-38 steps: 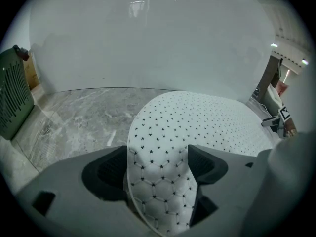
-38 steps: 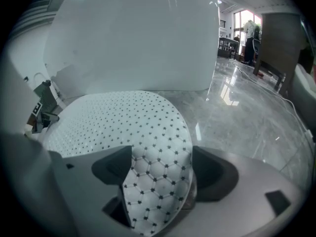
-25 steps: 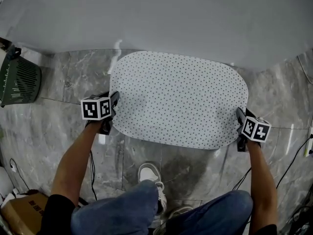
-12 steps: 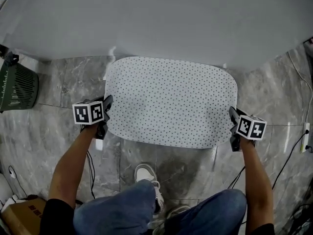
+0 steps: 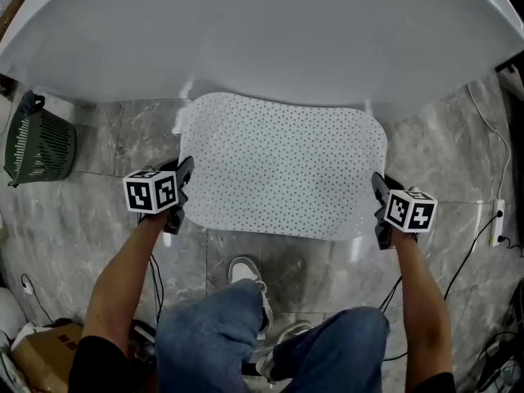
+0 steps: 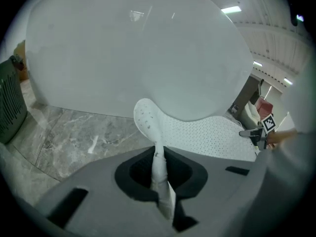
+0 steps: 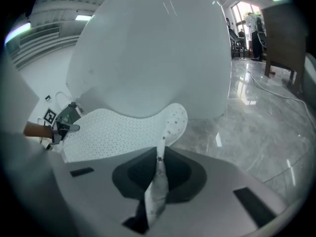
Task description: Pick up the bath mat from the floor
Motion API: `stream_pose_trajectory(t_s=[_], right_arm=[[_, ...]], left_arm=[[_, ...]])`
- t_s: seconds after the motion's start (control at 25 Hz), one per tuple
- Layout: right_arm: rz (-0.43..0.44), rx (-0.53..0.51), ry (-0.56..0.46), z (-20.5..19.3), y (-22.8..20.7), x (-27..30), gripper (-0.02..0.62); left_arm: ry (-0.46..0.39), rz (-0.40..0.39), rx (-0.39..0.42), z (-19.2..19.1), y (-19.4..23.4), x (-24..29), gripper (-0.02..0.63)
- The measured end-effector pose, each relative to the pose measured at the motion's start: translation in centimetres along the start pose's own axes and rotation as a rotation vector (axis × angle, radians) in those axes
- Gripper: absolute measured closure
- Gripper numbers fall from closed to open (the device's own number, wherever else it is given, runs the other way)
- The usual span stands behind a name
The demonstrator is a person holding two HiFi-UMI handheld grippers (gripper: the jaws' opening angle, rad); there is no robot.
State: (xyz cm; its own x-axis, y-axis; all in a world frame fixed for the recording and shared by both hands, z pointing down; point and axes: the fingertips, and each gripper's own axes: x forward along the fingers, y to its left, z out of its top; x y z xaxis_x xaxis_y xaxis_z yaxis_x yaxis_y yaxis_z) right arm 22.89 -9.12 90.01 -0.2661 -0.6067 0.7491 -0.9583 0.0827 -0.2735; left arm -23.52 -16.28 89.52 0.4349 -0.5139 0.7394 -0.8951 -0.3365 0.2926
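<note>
Tub (image 5: pixel 262 39): big white curved wall across the top of the head view, overhanging the mat's far edge.
Floor (image 5: pixel 90 244): grey marble tiles with pale veins.
Mat (image 5: pixel 278 170): white, thin and limp, a rounded-corner rectangle dotted all over with small dark holes. It is stretched between the two grippers just in front of the tub. Its short ends are pulled up at the grips, and a shadow lies on the floor under its near edge. In both gripper views its far corner curls up against the tub.
Person: bare forearms and blue jeans, crouched at the mat's near side, with a white shoe (image 5: pixel 246 275) on the floor.
Basket (image 5: pixel 37 142): dark green, slatted, at far left beside the tub.
Left gripper (image 5: pixel 183 173): jaws pinched together on the mat's left edge, and a fold of mat runs up between them.
Right gripper (image 5: pixel 377 188): jaws pinched together on the mat's right edge, likewise with a fold between them.
Cables (image 5: pixel 483 244): black, trailing at right.
</note>
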Motion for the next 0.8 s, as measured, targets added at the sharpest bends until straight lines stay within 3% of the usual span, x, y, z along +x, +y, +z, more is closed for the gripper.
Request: stream_pose_trajectory(t_s=[0.32,0.8], right_arm=[[-0.016,0.015,-0.003,4.3,3.2,-8.3,0.565],[0.001,0.008,-0.065,15.9,11.3,-22.8,0.565]], left_arm=[[-0.002,-0.007,-0.022,4.2,-3.8,-7.9,0.578],[-0.037,0.015,-0.022,15.0,-9.7,-24.0,0.578]])
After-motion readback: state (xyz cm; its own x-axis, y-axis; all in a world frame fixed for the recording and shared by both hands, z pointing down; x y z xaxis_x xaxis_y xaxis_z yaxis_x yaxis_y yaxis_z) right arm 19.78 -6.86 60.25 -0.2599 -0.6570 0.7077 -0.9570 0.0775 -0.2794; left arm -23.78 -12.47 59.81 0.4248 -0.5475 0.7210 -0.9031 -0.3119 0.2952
